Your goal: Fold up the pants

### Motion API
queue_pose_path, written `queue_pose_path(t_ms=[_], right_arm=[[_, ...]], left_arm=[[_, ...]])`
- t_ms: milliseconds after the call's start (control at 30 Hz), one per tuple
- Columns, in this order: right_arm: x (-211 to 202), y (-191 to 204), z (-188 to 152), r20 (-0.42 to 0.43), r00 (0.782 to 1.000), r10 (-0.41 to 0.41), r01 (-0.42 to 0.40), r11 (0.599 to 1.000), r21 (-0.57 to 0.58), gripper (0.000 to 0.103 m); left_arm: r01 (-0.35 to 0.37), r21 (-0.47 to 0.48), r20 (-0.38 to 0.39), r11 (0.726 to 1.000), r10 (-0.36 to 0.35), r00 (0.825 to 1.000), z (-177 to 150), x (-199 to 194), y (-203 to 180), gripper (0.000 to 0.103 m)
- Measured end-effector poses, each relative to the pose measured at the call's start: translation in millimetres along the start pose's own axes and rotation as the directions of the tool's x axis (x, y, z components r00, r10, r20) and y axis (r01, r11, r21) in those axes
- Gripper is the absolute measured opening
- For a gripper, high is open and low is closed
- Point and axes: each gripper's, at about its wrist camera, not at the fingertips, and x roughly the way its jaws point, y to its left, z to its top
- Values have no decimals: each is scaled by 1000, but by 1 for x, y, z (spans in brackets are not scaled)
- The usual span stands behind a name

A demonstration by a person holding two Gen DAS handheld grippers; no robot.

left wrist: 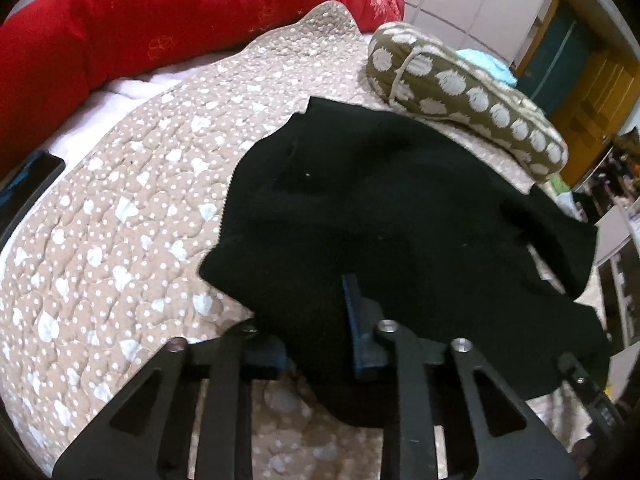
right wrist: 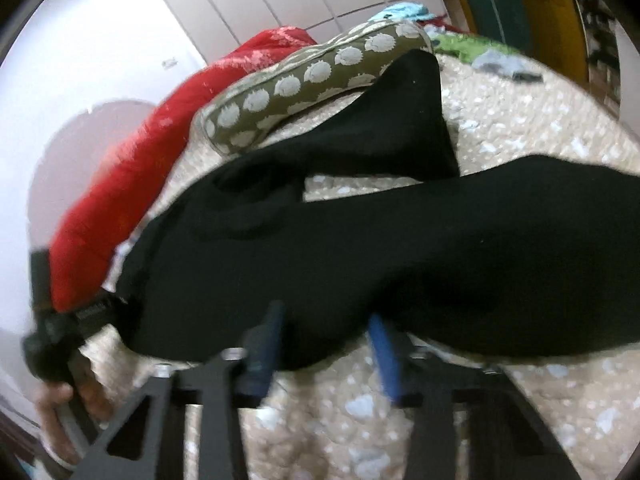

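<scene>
**Both hand-held grippers at the near edge of black pants on the bed**

A pair of black pants (left wrist: 400, 216) lies spread on a bed covered by a beige quilt (left wrist: 120, 216) printed with white dots and hearts. The pants sit toward the bed's near edge, their two legs parted, with a strip of quilt showing between them in the right wrist view. One leg end lies against an olive pillow (left wrist: 472, 96) with white spots, which rests farther in on the bed. Beyond the pillow a red quilt (left wrist: 140, 20) is bunched along the bed's far edge, by a white tiled wall.

The left hand-held gripper (left wrist: 320, 320) is closed on the near edge of the pants: black cloth fills the narrow gap between its blue pads, and the fabric rises in a fold around them. Only one blue pad shows fully; the other is mostly under the cloth.

The right hand-held gripper (right wrist: 324, 332) is at the near hem of the pants (right wrist: 360, 240) too. Its blue fingers (right wrist: 384, 344) stand partly closed with the edge of the cloth between them. The picture is blurred, so whether the pads press on the fabric cannot be told.

At the lower left of the right wrist view, a person's hand (right wrist: 60, 400) grips the handle of the other tool.
</scene>
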Motion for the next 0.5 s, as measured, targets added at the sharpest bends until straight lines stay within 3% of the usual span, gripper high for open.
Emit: queue_pose_path(t_ms=[200, 367, 500], right_arm=[[-21, 15, -7, 27, 998, 48, -47, 998, -39, 10], [-39, 36, -15, -8, 995, 103, -104, 990, -92, 10], [-31, 46, -30, -76, 994, 84, -93, 987, -133, 11]], left_arm=[[66, 10, 26, 998, -67, 997, 0, -26, 7, 14], [84, 26, 55, 996, -85, 995, -7, -57, 21, 13], [24, 29, 45, 999, -25, 999, -20, -55, 37, 14]])
